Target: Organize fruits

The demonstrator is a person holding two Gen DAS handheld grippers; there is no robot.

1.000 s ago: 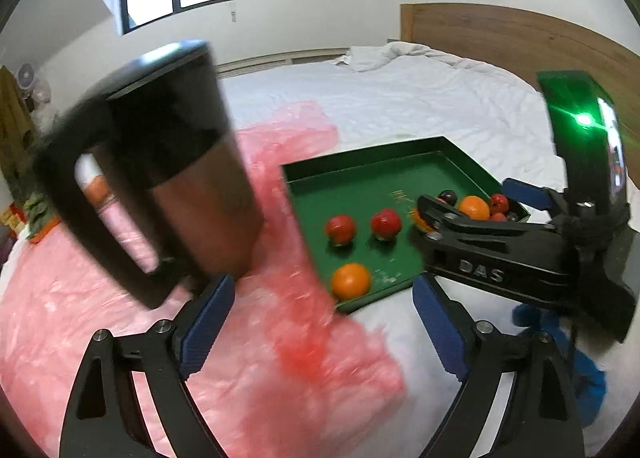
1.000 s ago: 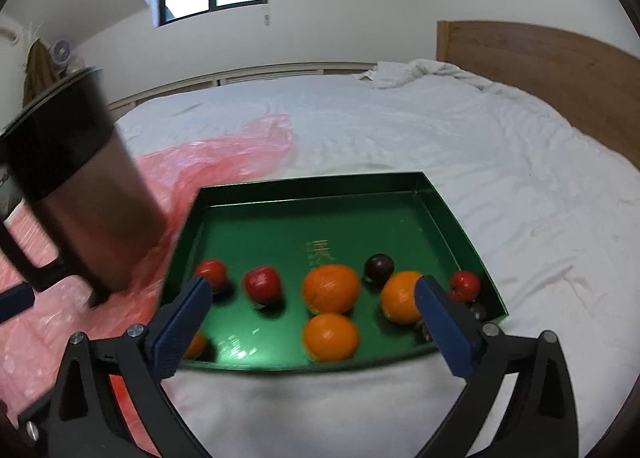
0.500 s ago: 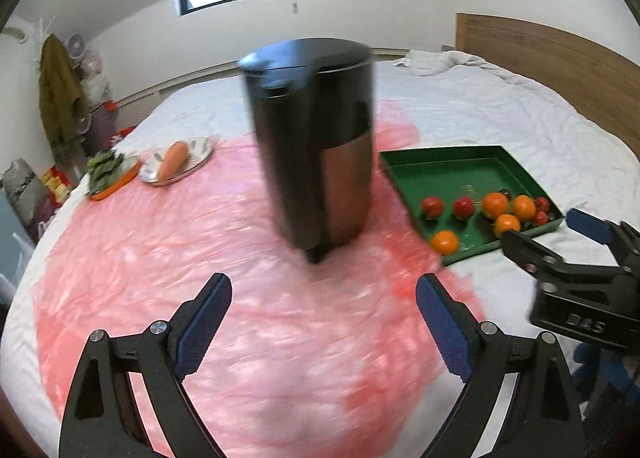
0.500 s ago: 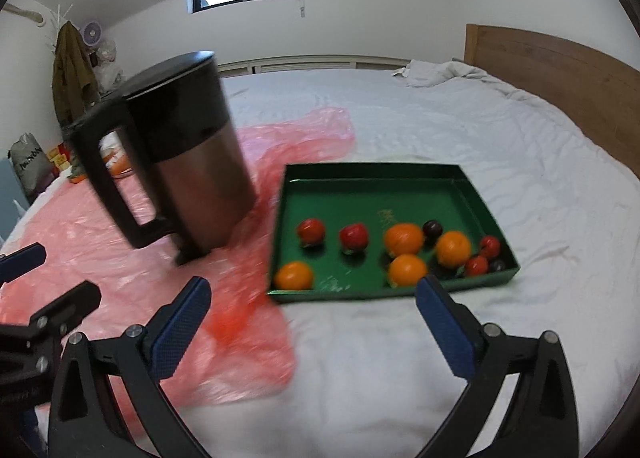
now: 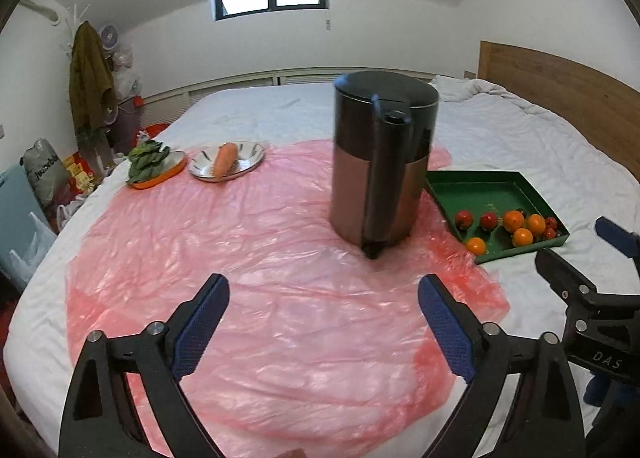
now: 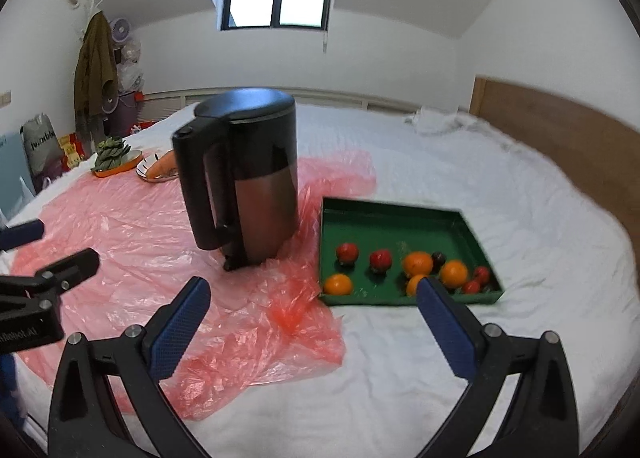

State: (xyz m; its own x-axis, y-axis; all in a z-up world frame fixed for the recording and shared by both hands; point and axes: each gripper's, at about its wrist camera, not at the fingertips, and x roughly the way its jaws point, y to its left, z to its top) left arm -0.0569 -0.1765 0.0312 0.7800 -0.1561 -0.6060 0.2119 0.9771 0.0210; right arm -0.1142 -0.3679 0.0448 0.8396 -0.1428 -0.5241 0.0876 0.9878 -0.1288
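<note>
A green tray (image 6: 384,213) lies on the white bed and holds several oranges (image 6: 417,264) and small red fruits (image 6: 380,259); it also shows in the left wrist view (image 5: 480,189). My left gripper (image 5: 322,326) is open and empty, low over the pink plastic sheet (image 5: 240,258). My right gripper (image 6: 312,328) is open and empty, just in front of the tray's near edge; one blue pad (image 6: 444,330) overlaps an orange in view. The right gripper also shows in the left wrist view (image 5: 580,258).
A black and copper kettle (image 6: 244,177) stands on the pink sheet left of the tray. Far left are an orange dish of greens (image 5: 154,167) and a silver plate with a carrot (image 5: 226,161). A wooden headboard (image 5: 560,97) is at the right.
Both grippers have pulled back and up from the tray and kettle, so both look farther away. The carrot plate and greens have come into view. Both grippers stay open.
</note>
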